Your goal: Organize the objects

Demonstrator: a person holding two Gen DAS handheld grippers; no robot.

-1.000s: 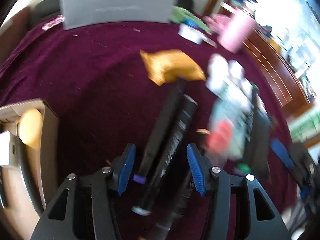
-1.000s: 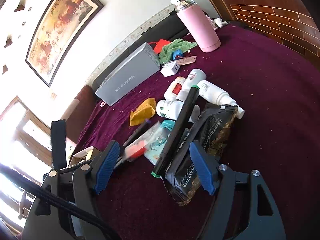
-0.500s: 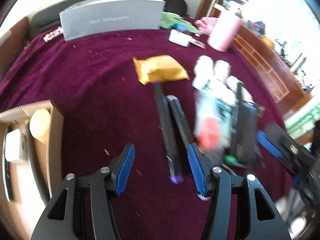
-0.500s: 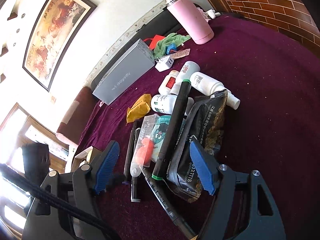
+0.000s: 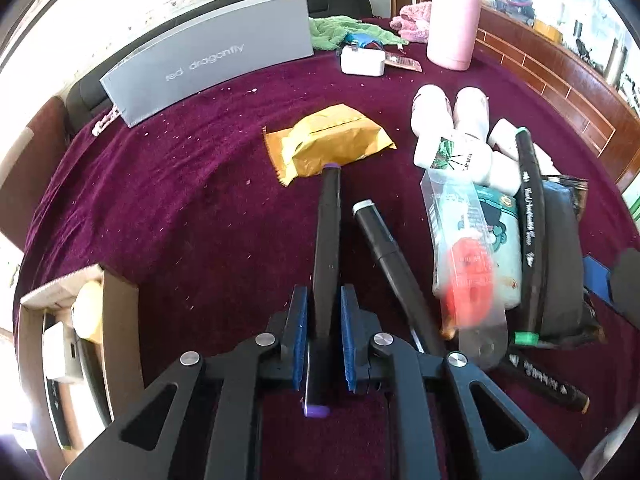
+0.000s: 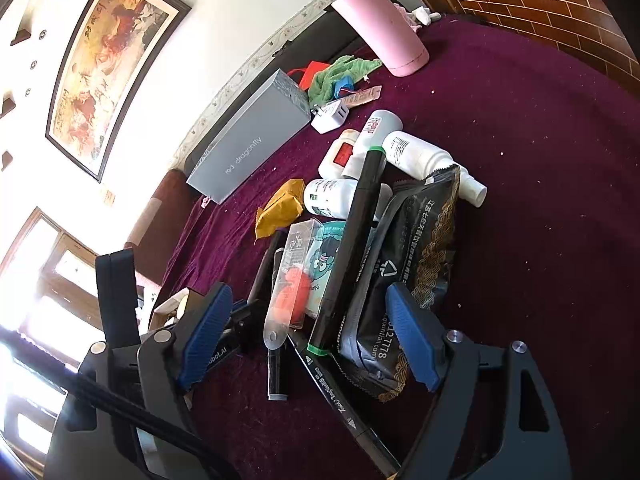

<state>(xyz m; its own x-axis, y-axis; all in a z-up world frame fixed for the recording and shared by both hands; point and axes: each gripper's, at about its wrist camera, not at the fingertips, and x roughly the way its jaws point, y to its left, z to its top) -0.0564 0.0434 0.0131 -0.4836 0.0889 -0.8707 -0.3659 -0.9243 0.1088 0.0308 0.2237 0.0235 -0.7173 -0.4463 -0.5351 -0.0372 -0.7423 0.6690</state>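
Left gripper (image 5: 323, 332): your blue pads are clamped on the purple-capped marker (image 5: 327, 236), gripping it near its rear end, with the rear purple cap poking out behind the pads.
Purple-capped marker: its far tip touches or overlaps the near edge of the yellow packet (image 5: 330, 148) (you cannot tell which from here), and the barrel runs straight back from the packet to you.
Right gripper (image 6: 308, 336): your jaws stand wide apart, holding nothing, hovering over the near end of the pile just right of the yellow packet.
Grey-capped marker (image 5: 384, 248): lies on the maroon cloth (image 5: 180, 200) just right of the held marker, near side of the yellow packet.
Green-capped marker (image 6: 352, 248): rests on top of the pile, right of the yellow packet, leaning across the black foil pouch (image 6: 408, 264).
Clear blister pack (image 6: 292, 272): holds something red, between the grey-capped marker and the green-capped one.
White bottles (image 6: 360, 160): clustered right of the yellow packet, beyond the pouch.
Cardboard box (image 5: 76, 344): well left of the yellow packet, near side (a yellow round item sits inside).
Grey box (image 5: 212, 60): beyond the yellow packet, lettered "red dragonfly".
Pink flask (image 5: 454, 20): upright, far right of the yellow packet.
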